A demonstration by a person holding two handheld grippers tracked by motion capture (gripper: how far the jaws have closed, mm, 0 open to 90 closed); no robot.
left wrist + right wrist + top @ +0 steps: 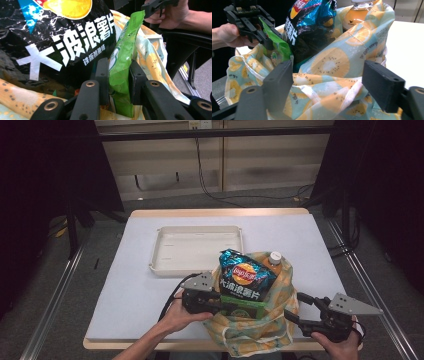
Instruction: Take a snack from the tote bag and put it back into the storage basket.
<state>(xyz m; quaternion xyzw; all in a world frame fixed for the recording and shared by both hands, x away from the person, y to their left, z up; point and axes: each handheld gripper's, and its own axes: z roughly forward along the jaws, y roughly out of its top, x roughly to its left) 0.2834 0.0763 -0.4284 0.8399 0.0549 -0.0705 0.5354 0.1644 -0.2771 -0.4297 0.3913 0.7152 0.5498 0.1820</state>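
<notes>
One green pack (122,67) stands on edge inside the fruit-print bag (270,320), long axis pointing up, and the left claw (117,77) is clamped on its lower part, so the way out looks like straight up. Chips (245,275) lean right against it, bottle (274,258) sits at the far side. Right claw (327,82) hangs wide open just beside the bag's near edge, gripping nothing. Its own view shows the left claw pinching the pack from outside; high view adds the tray (200,265) behind the bag
</notes>
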